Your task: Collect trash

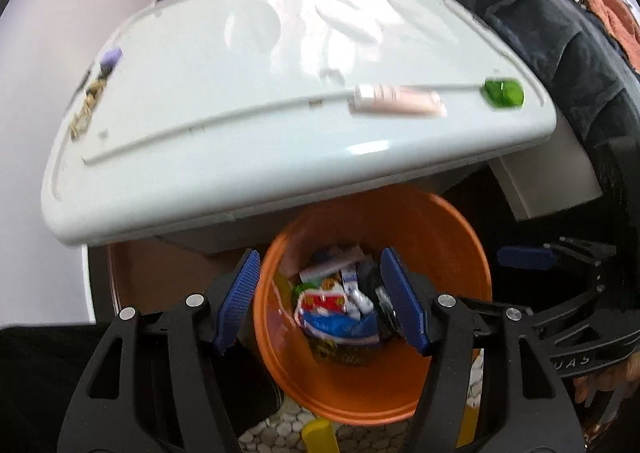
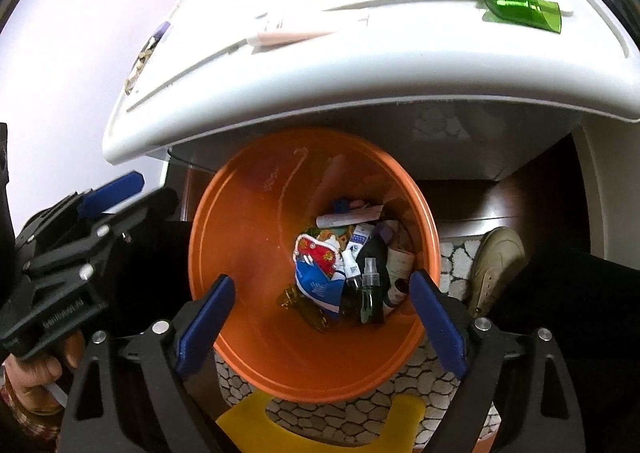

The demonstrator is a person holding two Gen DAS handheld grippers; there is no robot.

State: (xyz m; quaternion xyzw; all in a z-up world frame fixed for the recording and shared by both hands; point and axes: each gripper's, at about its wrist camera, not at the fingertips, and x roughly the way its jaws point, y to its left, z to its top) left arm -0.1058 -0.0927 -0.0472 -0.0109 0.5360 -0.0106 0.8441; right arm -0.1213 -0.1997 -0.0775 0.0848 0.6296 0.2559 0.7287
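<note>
Hovering above the orange bin (image 2: 256, 253), both tools are empty: the left gripper (image 1: 320, 301) and the right gripper (image 2: 320, 317) each hang with their blue-padded jaws spread wide and nothing between them. Inside the bin, at its bottom, lies a heap of collected trash (image 2: 340, 269): wrappers, a white tube, a small spray bottle and what looks like an amber bottle, though the clutter makes that last one hard to be sure of. Behind and above the bin, the white tabletop (image 1: 240, 113) carries several things not yet gathered: a pink tube (image 1: 400, 101) near its front edge, a green piece (image 2: 520, 7) toward the right corner, a purple item (image 1: 110, 58) and a strand of beige scraps (image 1: 86, 105) at the left side. By this showing the job appears partly done, with those tabletop pieces left to fetch.
</note>
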